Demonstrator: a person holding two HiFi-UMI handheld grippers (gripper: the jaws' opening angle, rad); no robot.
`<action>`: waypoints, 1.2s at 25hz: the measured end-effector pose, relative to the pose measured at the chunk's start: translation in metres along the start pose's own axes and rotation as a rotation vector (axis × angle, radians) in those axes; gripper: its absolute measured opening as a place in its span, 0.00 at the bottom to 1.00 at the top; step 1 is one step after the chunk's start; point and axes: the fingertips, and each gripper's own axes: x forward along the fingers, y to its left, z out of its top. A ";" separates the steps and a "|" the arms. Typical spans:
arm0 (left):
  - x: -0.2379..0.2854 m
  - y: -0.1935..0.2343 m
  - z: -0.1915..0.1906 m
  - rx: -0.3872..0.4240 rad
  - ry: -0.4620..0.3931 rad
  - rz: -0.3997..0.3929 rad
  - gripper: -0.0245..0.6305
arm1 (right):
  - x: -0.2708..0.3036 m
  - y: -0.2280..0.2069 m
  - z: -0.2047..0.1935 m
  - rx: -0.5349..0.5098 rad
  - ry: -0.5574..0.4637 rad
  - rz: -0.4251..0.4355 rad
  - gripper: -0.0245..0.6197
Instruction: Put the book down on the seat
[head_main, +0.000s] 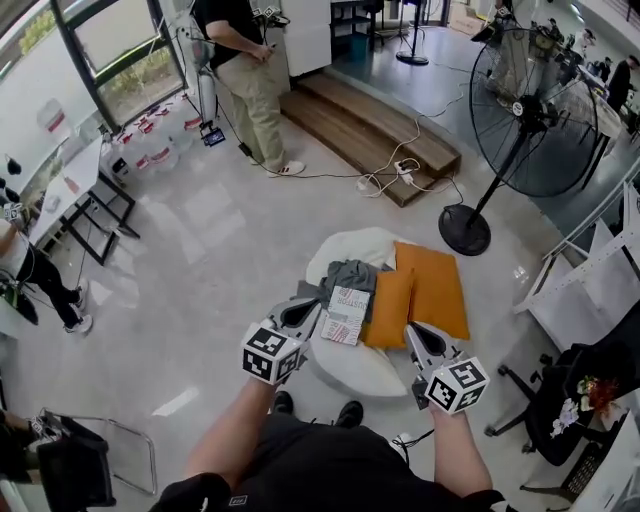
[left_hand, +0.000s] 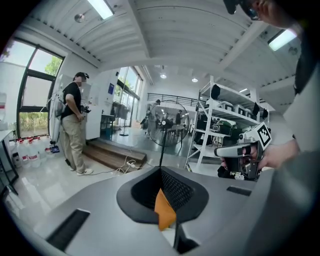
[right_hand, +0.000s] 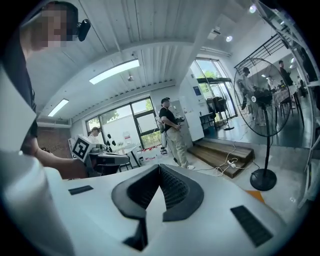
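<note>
A book (head_main: 347, 313) with a pale printed cover lies flat on the white round seat (head_main: 365, 372), between a grey cloth (head_main: 348, 274) and orange cushions (head_main: 430, 285). My left gripper (head_main: 317, 304) sits just left of the book's edge; its jaws meet at the tip (left_hand: 161, 170) with nothing gripped, and a sliver of orange cushion (left_hand: 165, 212) shows through the gap below. My right gripper (head_main: 410, 328) hovers over the seat's right side beside the orange cushion. In the right gripper view its jaws (right_hand: 160, 166) are closed and empty.
A large standing fan (head_main: 535, 110) is at the back right, with low wooden steps (head_main: 370, 125) and floor cables (head_main: 400, 175) behind the seat. A person (head_main: 250, 80) stands near the steps. White shelving (head_main: 590, 290) and an office chair (head_main: 570, 400) are at the right.
</note>
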 end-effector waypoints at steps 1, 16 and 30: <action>-0.005 0.005 0.003 0.004 -0.009 -0.002 0.04 | 0.004 0.007 0.004 -0.012 -0.001 0.002 0.06; -0.153 0.136 0.028 -0.026 -0.156 -0.075 0.04 | 0.102 0.176 0.038 -0.080 -0.046 -0.001 0.06; -0.200 0.173 0.034 -0.012 -0.220 -0.153 0.04 | 0.111 0.237 0.041 -0.087 -0.076 -0.087 0.06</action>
